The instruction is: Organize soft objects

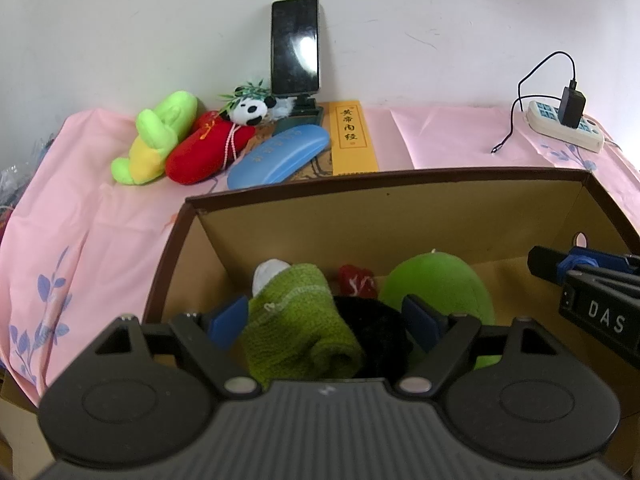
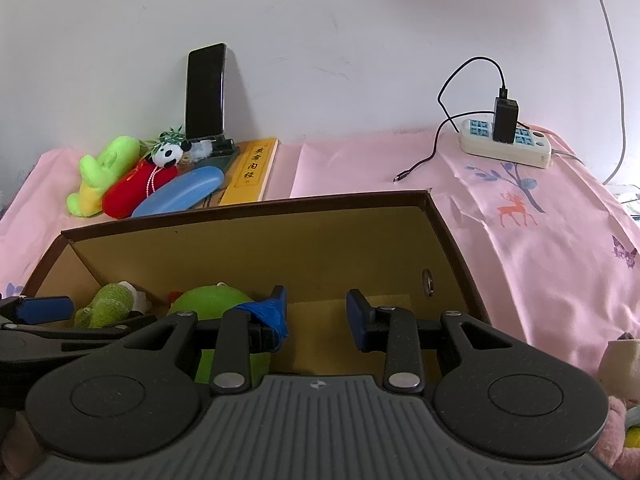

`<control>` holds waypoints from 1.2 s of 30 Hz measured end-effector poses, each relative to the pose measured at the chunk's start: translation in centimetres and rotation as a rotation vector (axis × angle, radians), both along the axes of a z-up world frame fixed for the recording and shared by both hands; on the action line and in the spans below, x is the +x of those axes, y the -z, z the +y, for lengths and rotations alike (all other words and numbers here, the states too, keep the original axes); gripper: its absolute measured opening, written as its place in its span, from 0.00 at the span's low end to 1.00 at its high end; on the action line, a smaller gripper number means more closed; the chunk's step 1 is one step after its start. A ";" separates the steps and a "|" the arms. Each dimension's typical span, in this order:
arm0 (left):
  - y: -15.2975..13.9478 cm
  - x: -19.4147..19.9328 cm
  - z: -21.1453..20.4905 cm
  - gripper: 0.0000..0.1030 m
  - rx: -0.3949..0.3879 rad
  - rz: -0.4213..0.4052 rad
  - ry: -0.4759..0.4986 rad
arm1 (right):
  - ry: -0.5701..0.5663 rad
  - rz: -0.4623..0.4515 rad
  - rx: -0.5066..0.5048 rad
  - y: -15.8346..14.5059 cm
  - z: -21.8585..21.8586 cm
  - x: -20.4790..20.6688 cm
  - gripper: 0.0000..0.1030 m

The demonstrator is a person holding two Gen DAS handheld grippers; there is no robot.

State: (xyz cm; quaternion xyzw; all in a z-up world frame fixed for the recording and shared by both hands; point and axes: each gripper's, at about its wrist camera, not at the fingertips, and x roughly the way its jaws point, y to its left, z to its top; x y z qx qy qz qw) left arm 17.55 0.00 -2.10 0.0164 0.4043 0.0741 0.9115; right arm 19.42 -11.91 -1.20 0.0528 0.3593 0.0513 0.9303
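A brown cardboard box (image 1: 400, 178) stands on the pink cloth. Inside lie a green knitted toy (image 1: 296, 320), a round green plush (image 1: 440, 288), a small red toy (image 1: 356, 280) and something black (image 1: 380, 336). My left gripper (image 1: 326, 324) is open above the box, its fingers either side of the knitted toy and the black thing. My right gripper (image 2: 318, 314) is open and empty over the box (image 2: 256, 208), beside the round green plush (image 2: 208, 300). A green-yellow plush (image 1: 154, 136), a red plush (image 1: 204, 148) and a panda (image 1: 250, 110) lie at the back left.
A blue glasses case (image 1: 280, 156), a yellow book (image 1: 352, 136) and a phone on a stand (image 1: 296, 48) sit by the wall. A power strip with charger and cable (image 1: 564, 124) lies at the back right. Pale and pink soft things (image 2: 620, 372) show at the right edge.
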 end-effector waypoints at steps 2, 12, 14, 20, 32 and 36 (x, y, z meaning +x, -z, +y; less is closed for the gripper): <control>0.0 0.0 0.0 0.81 -0.002 0.000 0.000 | 0.000 0.000 0.000 0.0 0.0 0.0 0.15; 0.1 0.0 0.0 0.81 -0.005 0.000 -0.004 | -0.001 0.000 0.000 0.0 0.0 0.0 0.15; 0.1 0.0 0.0 0.81 -0.004 -0.002 -0.003 | 0.000 0.000 0.001 0.0 0.0 0.0 0.15; -0.1 -0.1 0.1 0.81 0.002 -0.008 0.000 | -0.002 0.000 0.003 -0.1 0.1 0.0 0.15; -0.1 0.0 0.1 0.81 0.000 -0.001 0.006 | -0.002 0.000 0.003 -0.1 0.1 0.1 0.15; -0.1 0.0 0.1 0.81 -0.001 0.000 0.004 | -0.002 0.000 0.003 -0.1 0.1 0.1 0.15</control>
